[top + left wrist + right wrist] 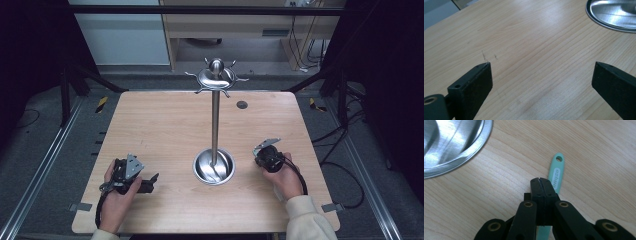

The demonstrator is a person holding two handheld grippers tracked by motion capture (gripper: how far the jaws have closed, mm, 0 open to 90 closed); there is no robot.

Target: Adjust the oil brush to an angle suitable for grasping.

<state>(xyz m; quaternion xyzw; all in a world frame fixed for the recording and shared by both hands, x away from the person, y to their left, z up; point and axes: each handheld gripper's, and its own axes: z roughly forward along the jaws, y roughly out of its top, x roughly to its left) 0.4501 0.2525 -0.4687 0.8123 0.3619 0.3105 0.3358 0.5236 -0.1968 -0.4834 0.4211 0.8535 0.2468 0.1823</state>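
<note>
Two tongs low over pale wooden counter [165, 125]: left tongs [541, 75] spread wide above bare wood, right tongs [541, 181] pressed together over mint-green plastic handle [556, 173] with hanging hole, lying flat beneath. Whether pinched, cannot tell. Nearby, polished steel hook stand [215, 125] upright on round base.

The table [165, 125] is a square of light wood with round corners. A shiny metal stand [215, 125] sits on it, near the middle and a bit closer to the near edge. The stand has a round base like a dish [214, 167], and a tall thin pole goes straight up from it. A small dark round spot [242, 104] is in the wood near the far edge. A mint green handle [556, 173] with a hole at its end lies flat on the wood, just beside the round base.
</note>
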